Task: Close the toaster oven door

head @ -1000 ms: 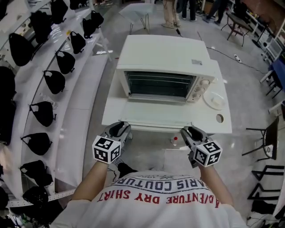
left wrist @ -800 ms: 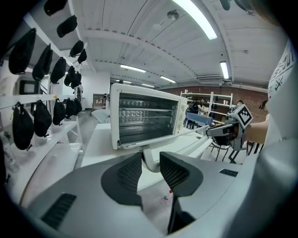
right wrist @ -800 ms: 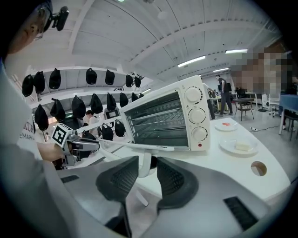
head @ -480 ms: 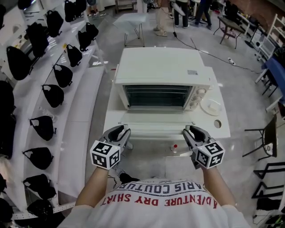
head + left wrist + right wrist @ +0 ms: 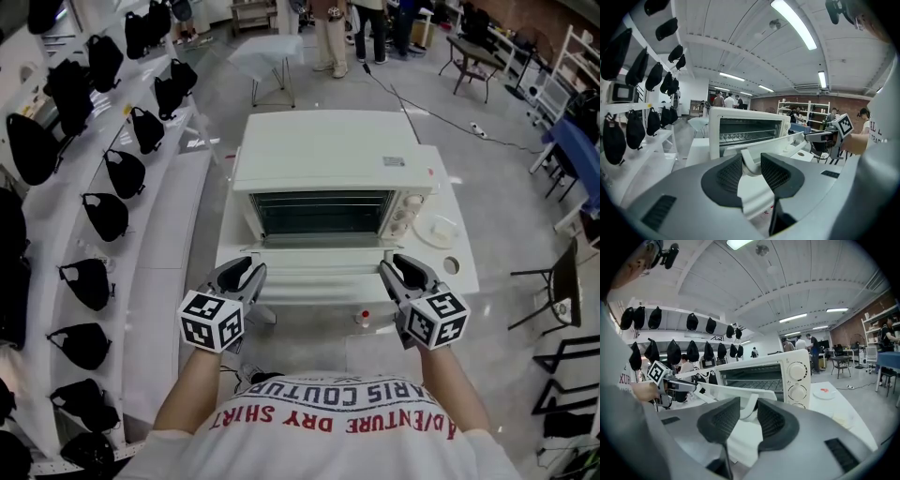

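**Both claws on the handle, oven door part-way up**

Along the left edge of the head view, black bags (image 5: 105,216) hang in rows on white racks (image 5: 164,281). Just right of them, at lower left, the left gripper (image 5: 246,272) reaches up-frame to the left end of the door handle (image 5: 748,164). Its own view shows the jaws narrowed onto that white end piece, a ribbed pad pressed to each side of it.

In the middle of the frame the white toaster oven (image 5: 328,150) stands on a white table (image 5: 464,272). Its door (image 5: 323,262) is the pale panel along the oven's near side, hinged low and tilted part-way up, neither flat nor shut. The dark cavity and its wire rack (image 5: 323,211) show above the door's edge. Round knobs (image 5: 405,217) sit in a column at the right of the oven front.

At lower right the right gripper (image 5: 401,267) meets the other end of the handle. Its jaws have just been closing a little and, in its own view, grip the white end piece between the pads — about as narrow as the left pair.

Right of the oven a small white plate (image 5: 439,230) lies on the table. Dark chairs (image 5: 562,291) stand at the frame's right edge, and people's legs (image 5: 342,28) show at top centre.
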`<state>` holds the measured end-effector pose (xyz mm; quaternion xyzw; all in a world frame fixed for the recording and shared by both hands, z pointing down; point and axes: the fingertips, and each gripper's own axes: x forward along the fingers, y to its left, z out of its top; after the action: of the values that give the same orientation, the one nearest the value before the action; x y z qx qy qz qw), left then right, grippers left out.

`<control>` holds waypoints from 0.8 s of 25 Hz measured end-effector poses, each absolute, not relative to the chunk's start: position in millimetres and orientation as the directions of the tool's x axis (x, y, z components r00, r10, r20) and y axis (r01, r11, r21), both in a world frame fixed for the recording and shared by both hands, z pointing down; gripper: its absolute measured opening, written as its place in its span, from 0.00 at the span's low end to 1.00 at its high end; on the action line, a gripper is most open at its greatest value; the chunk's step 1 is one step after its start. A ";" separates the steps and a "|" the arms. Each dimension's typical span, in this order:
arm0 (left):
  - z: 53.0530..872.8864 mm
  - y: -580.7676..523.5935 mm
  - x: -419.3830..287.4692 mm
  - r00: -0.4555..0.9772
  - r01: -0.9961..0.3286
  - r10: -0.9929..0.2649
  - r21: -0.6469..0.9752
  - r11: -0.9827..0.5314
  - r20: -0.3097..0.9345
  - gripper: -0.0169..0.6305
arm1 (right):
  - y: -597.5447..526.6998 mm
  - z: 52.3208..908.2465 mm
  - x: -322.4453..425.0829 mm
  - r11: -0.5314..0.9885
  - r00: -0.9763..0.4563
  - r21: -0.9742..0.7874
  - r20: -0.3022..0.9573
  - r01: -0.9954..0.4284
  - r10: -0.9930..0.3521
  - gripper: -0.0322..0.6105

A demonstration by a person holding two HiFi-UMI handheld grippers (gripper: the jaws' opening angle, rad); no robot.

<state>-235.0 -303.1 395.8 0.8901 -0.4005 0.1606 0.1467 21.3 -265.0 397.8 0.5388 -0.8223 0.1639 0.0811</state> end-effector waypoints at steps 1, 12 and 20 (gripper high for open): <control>393.2 -305.4 -234.4 0.628 -0.759 -0.666 0.130 -0.638 0.402 0.24 | -267.0 395.2 22.0 0.363 -0.403 -0.182 0.304 -0.914 -0.863 0.24; 371.0 -335.4 -228.4 0.644 -0.751 -0.674 0.134 -0.646 0.362 0.24 | -295.9 372.8 28.6 0.337 -0.374 -0.179 0.255 -0.925 -0.892 0.23; 357.8 -358.3 -223.5 0.646 -0.749 -0.680 0.118 -0.651 0.346 0.24 | -317.8 359.8 33.2 0.329 -0.361 -0.163 0.246 -0.930 -0.900 0.23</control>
<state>-223.5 -358.3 357.8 0.8983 -0.3979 0.1367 0.1264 33.2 -317.8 359.8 0.5625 -0.8132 0.1386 0.0552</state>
